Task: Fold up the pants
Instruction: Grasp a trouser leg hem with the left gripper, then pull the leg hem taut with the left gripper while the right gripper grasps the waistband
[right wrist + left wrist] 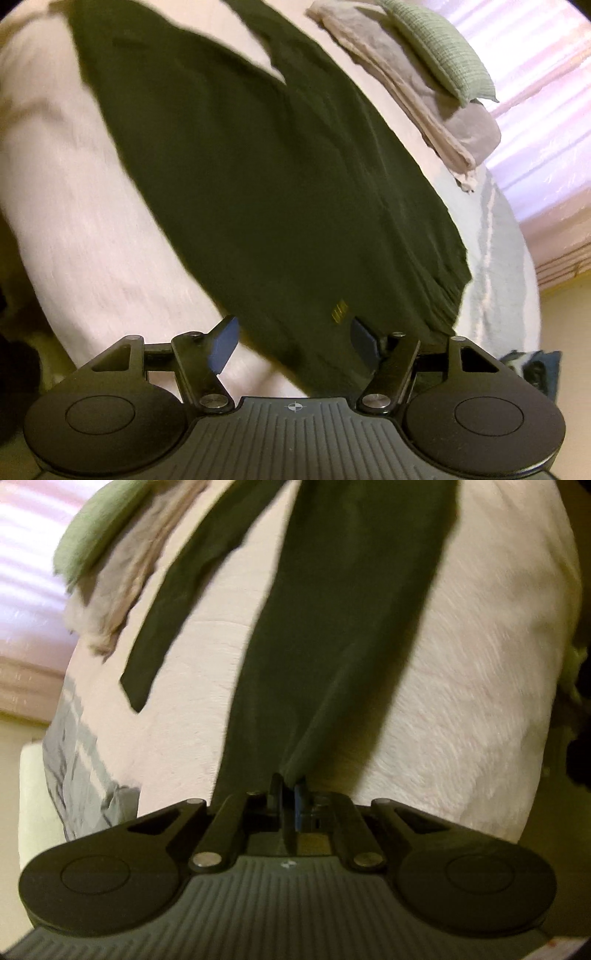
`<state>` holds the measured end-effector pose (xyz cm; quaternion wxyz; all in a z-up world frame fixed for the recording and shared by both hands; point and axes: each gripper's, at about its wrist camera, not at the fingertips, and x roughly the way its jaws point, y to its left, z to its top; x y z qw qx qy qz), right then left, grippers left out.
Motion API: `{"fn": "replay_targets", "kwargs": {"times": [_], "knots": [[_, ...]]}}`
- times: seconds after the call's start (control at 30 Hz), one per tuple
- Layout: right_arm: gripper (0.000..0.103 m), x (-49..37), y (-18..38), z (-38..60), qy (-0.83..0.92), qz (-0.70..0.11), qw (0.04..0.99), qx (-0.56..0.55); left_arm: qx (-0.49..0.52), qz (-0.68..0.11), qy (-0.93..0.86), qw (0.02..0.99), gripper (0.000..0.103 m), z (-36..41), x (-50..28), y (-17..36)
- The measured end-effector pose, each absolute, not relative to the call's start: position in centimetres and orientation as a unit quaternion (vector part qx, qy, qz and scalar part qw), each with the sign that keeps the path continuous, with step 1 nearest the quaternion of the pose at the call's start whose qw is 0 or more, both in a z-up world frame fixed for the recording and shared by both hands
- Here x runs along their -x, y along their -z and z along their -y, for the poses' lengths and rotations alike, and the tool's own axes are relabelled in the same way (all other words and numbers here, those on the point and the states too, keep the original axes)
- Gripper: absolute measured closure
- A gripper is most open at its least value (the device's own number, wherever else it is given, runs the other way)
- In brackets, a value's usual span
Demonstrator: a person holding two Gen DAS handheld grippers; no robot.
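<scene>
Dark green pants (332,627) lie spread on a pale pink bed cover (461,701). In the left wrist view one leg runs from the top down to my left gripper (290,788), which is shut on the fabric's near end; the other leg (177,602) angles off to the left. In the right wrist view the pants' waist part (266,177) with a small yellow label (340,310) lies just ahead of my right gripper (293,332). That gripper is open, its blue-padded fingers (225,339) straddling the waist edge.
Folded beige and grey clothes (424,107) with a light green knit piece (443,55) on top sit at the bed's far side. A grey patterned sheet (77,775) shows at the bed's edge. Pink curtains (546,92) hang behind.
</scene>
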<state>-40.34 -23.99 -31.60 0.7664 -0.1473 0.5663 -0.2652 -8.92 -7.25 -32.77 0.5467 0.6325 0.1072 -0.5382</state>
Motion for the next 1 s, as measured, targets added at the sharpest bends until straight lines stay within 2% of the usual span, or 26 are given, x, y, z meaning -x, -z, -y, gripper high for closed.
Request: {"fn": "replay_targets", "kwargs": {"times": [0.33,0.5,0.57,0.6,0.67,0.83,1.0], "knots": [[0.042,46.3,37.6,28.4,0.213,-0.59,0.726,0.281,-0.61,-0.151,0.512,0.586,0.098,9.9,8.6,30.1],[0.062,48.5,39.5,31.8,0.204,-0.611,0.693,0.324,-0.617,-0.163,0.497,0.589,0.098,11.0,8.8,29.6],[0.076,49.4,39.8,33.4,0.202,-0.622,0.687,0.318,-0.618,-0.168,0.492,0.59,0.098,11.4,8.8,29.2],[0.078,49.7,39.6,33.8,0.197,-0.621,0.692,0.312,-0.618,-0.17,0.489,0.591,0.098,11.7,8.8,28.9],[0.095,49.7,38.8,34.4,0.186,-0.623,0.698,0.3,-0.622,-0.17,0.485,0.591,0.098,12.2,8.9,28.3],[0.1,48.8,32.9,36.2,0.229,-0.606,0.723,0.24,-0.625,-0.163,0.476,0.597,0.099,13.7,8.8,24.8],[0.101,47.9,25.4,38.9,0.252,-0.578,0.747,0.21,-0.621,-0.16,0.469,0.607,0.099,15.8,7.8,18.9]]}}
